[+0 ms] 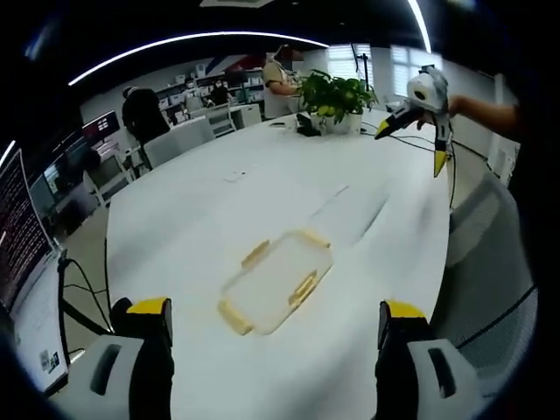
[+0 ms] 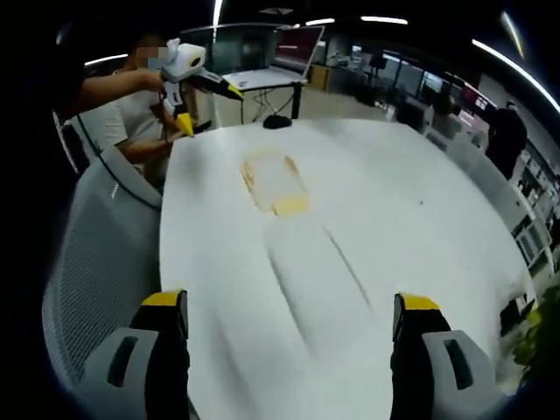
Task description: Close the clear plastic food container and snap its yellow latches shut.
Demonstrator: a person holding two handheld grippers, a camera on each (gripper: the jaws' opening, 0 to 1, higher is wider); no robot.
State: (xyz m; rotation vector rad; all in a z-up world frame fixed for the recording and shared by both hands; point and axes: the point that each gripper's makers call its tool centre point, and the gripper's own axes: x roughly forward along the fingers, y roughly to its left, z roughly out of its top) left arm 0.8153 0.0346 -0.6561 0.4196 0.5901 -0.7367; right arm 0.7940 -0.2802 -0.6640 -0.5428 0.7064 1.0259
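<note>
in the left gripper view the left gripper (image 1: 275, 328) rides low over a white table (image 1: 210, 210), jaws spread wide with nothing between them; its yellow-tipped fingers (image 1: 150, 308) frame the clear plastic food container (image 1: 275, 282), which lies flat on the table just ahead, lid down on it, yellow latches (image 1: 303, 289) showing along its edges — whether they are snapped i cannot tell. further right and well beyond it, a potted plant (image 1: 335, 98) stands at the far edge, and the right gripper (image 1: 415, 140) is held up in the air, jaws parted and empty. in the right gripper view the left gripper (image 2: 208, 107) hangs over the far left corner, the container (image 2: 275, 182) lies well ahead of the wide-open right gripper (image 2: 289, 315), a grey mesh chair (image 2: 96, 254) beside the table.
</note>
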